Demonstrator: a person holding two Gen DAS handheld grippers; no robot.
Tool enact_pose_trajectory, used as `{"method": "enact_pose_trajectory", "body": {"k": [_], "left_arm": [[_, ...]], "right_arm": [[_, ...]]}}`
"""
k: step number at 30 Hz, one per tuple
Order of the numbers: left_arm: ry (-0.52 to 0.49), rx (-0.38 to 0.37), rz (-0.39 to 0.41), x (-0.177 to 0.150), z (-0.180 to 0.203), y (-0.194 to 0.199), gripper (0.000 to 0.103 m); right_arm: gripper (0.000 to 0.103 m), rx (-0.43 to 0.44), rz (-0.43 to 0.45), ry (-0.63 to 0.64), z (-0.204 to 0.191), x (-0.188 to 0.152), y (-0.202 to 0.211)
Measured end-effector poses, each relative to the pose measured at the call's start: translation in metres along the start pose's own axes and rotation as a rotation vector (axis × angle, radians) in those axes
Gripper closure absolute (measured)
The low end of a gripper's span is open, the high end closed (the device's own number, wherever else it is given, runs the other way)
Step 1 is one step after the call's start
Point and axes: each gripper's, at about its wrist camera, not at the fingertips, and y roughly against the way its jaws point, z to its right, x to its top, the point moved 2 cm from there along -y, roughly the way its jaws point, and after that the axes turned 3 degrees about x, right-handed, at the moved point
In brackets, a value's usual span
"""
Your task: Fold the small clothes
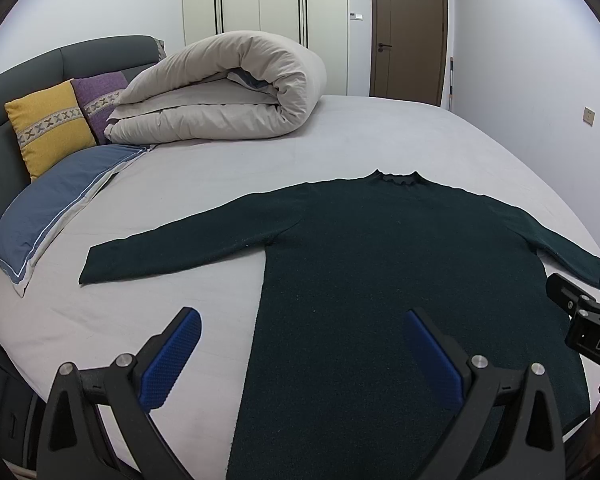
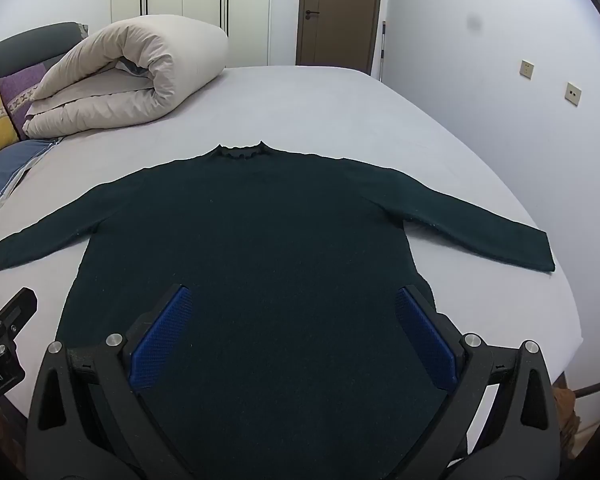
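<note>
A dark green long-sleeved sweater (image 1: 400, 260) (image 2: 252, 240) lies flat on the bed, collar at the far side, both sleeves spread out sideways. My left gripper (image 1: 302, 316) hovers open above the sweater's lower left edge, with one blue pad (image 1: 172, 360) over bare sheet and the other over the knit. My right gripper (image 2: 294, 296) hangs open over the lower body of the sweater, nothing between its pads. Each gripper shows at the edge of the other's view: the right one (image 1: 584, 320), the left one (image 2: 4, 332).
A rolled beige duvet (image 1: 228, 88) (image 2: 128, 72) lies at the far left of the pale sheet (image 1: 380, 136). Yellow (image 1: 48, 128) and purple cushions and a blue pillow (image 1: 56, 204) lean by the grey headboard. Wardrobe and brown door (image 1: 410, 32) stand behind; a wall runs along the right.
</note>
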Motion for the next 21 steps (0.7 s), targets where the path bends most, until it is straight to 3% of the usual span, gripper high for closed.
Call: {"method": "enact_pose_trajectory", "body": {"k": [21], "left_arm": [[0.001, 0.0, -0.002, -0.0054, -0.0004, -0.0017, 0.0]], "right_arm": [[0.0, 0.0, -0.005, 0.003, -0.0007, -0.0079, -0.0024]]}}
